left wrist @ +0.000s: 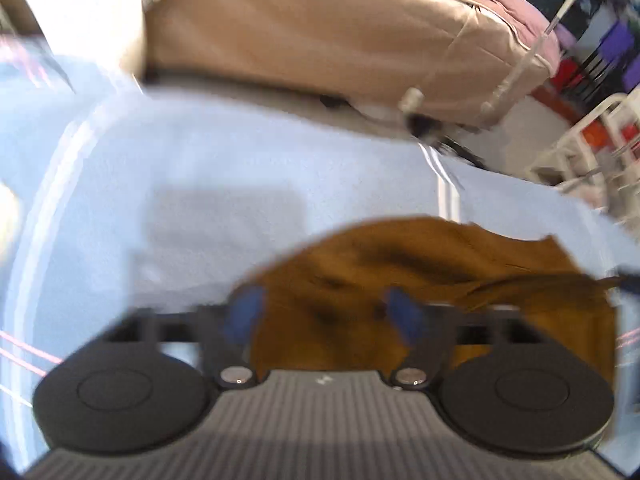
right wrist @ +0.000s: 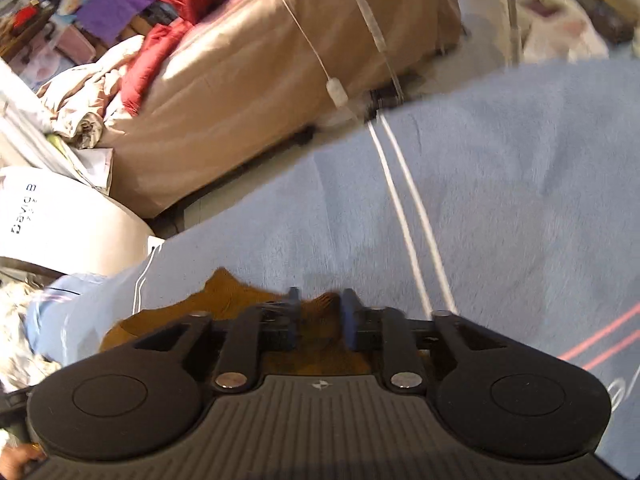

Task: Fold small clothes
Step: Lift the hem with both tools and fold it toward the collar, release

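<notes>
1. Low in the left wrist frame: left claw (left wrist: 324, 312) spread wide, brown garment (left wrist: 420, 280) bunched between its blue pads, grip unclear.
2. Low centre, right wrist frame: right claw (right wrist: 320, 314) narrowly parted over the same cloth on the blue blanket (right wrist: 500, 180).

Both views sit low over the blue blanket (left wrist: 280, 168), each looking forward along its own fingers.

The left wrist camera rides just above the blanket and faces the tan bed (left wrist: 320, 32) beyond it; its picture is blurred. The brown garment (left wrist: 400, 280) lies very near the lens, filling the space between the blue fingers (left wrist: 244, 312).

The right wrist camera is equally close to the blanket (right wrist: 500, 200) and tilted, so the tan bed (right wrist: 260, 80) runs diagonally beyond the blanket's far edge. The garment (right wrist: 224, 292) shows only as a strip just past its fingers (right wrist: 350, 316).

The 2 views share the blanket, its 2 white stripes (left wrist: 446, 196) (right wrist: 408, 220), the garment and the bed.
</notes>
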